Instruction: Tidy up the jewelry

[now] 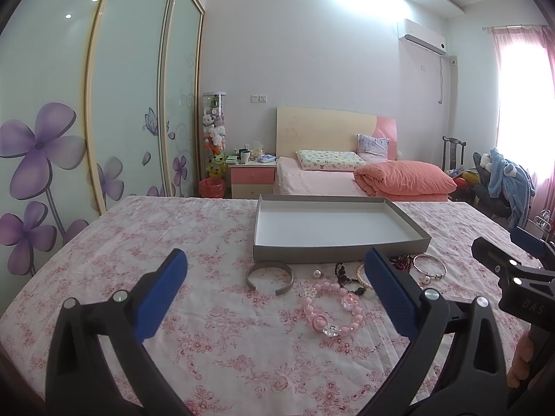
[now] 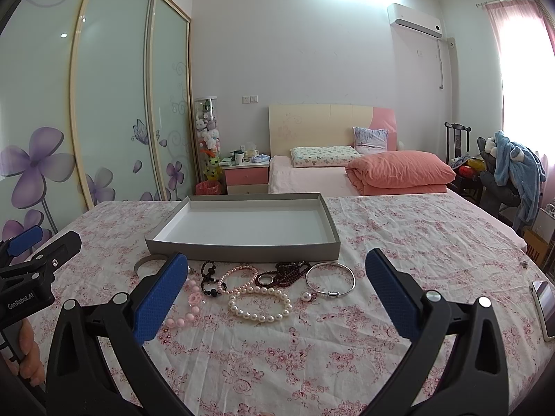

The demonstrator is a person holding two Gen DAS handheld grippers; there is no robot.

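Note:
An empty grey box tray [image 1: 338, 253] [image 2: 242, 250] lies on the flowered cloth. In front of it sit a grey cuff bangle [image 1: 270, 275], a pink bead bracelet [image 1: 331, 308] [image 2: 189, 303], a black bead bracelet [image 2: 210, 279], a white pearl bracelet [image 2: 260, 305], a pink pearl bracelet [image 2: 239, 279], dark red beads [image 2: 288, 272], a thin silver bangle [image 2: 330, 279] [image 1: 430, 266] and a loose pearl [image 2: 306, 296]. My left gripper [image 1: 275, 272] hovers open just short of the cuff and pink bracelet. My right gripper [image 2: 277, 272] hovers open before the pearls. Neither holds anything.
A phone [image 2: 545, 308] lies at the table's right edge. The table's near half carries only cloth. Behind stand a bed [image 1: 347, 180], a pink nightstand [image 1: 251, 180], a wardrobe with flower doors [image 1: 104, 121] and a chair with blue clothing [image 2: 513, 170].

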